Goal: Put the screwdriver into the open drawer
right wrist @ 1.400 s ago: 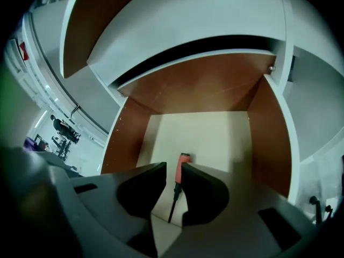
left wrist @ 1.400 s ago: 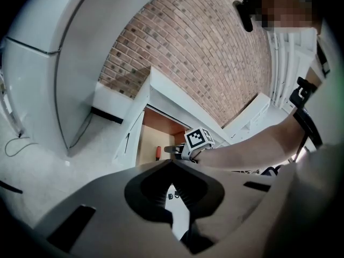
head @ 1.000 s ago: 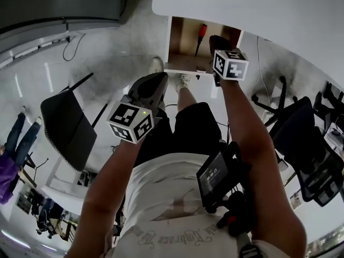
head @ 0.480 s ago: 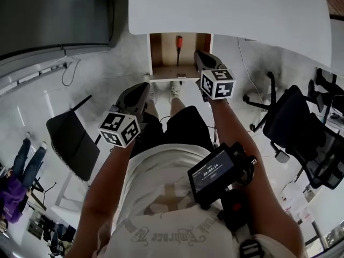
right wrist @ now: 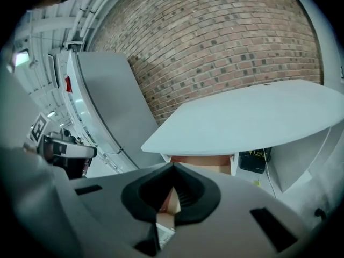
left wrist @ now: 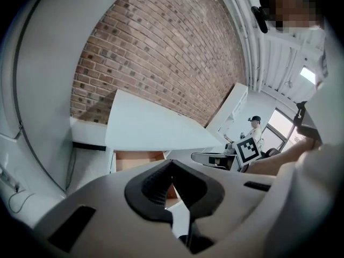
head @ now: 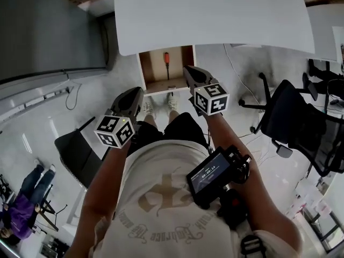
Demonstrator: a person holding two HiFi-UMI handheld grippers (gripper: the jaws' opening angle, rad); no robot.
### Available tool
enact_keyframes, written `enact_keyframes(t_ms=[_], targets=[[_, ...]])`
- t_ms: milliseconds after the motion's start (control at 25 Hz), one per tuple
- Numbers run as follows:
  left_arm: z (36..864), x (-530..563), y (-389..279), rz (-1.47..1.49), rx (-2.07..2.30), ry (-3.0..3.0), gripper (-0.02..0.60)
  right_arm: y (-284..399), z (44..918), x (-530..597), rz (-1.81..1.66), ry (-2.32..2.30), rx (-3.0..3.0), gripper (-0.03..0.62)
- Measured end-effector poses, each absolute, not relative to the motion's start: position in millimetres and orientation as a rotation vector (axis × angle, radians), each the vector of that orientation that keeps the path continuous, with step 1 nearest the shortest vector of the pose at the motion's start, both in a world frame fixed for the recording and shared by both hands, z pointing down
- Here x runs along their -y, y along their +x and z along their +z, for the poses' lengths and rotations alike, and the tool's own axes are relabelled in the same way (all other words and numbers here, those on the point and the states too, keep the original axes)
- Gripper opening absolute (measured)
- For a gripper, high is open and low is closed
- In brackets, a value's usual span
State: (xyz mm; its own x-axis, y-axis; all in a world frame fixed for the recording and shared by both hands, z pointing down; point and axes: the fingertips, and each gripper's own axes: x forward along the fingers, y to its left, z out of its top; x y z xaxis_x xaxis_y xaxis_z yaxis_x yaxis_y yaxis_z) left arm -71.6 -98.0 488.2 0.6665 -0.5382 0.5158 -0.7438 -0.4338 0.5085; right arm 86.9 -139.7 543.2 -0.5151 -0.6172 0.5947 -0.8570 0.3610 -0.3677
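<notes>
The screwdriver (head: 166, 59), red-handled with a dark shaft, lies inside the open wooden drawer (head: 152, 72) under the white table (head: 215, 15). No gripper touches it. My right gripper (head: 188, 70) hangs just right of the drawer's front, shut with nothing in it. My left gripper (head: 137, 92) is lower and to the left, over my thigh, and is also shut and empty. In the left gripper view the gripper (left wrist: 172, 163) points toward the drawer (left wrist: 138, 157). In the right gripper view the gripper (right wrist: 173, 169) covers most of the drawer (right wrist: 202, 160).
Black office chairs (head: 293, 117) stand at the right and another chair (head: 75, 150) at the left. A grey cabinet (head: 48, 31) fills the upper left, with a brick wall (right wrist: 215, 42) behind the table. A small screen device (head: 210, 174) hangs on my chest.
Both grippers have risen and pulled back from the drawer. The right one, earlier at the drawer's front beside the screwdriver, is now clear of it. The screwdriver stays in the drawer.
</notes>
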Motion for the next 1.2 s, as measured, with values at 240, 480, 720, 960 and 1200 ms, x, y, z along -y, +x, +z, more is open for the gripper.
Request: enact_keyframes(t_ms=[240, 480, 720, 960, 1200], targets=[[457.9, 93.3, -49.7, 0.36, 0.956, 2.217, 0.02, 102.9, 487.8, 128.4, 0.901, 1.333, 2.362, 0.021], [438.9, 102.8, -40.2, 0.353, 0.929, 2.282, 0.02, 112.0, 451.0, 126.3, 0.845, 1.371, 2.424, 0.021], [417.2, 104.0, -35.2, 0.345, 0.905, 2.326, 0.02, 116.8, 421.3, 111.0, 0.769, 1.357, 2.452, 0.021], [404.5, 107.4, -34.1, 0.339, 0.885, 2.369, 0.02, 116.6, 400.6, 101.1, 0.737, 1.368, 2.486, 0.021], [394.3, 108.8, -29.8, 0.327, 0.873, 2.392, 0.02, 121.8, 387.6, 92.9, 0.718, 1.389, 2.499, 0.021]])
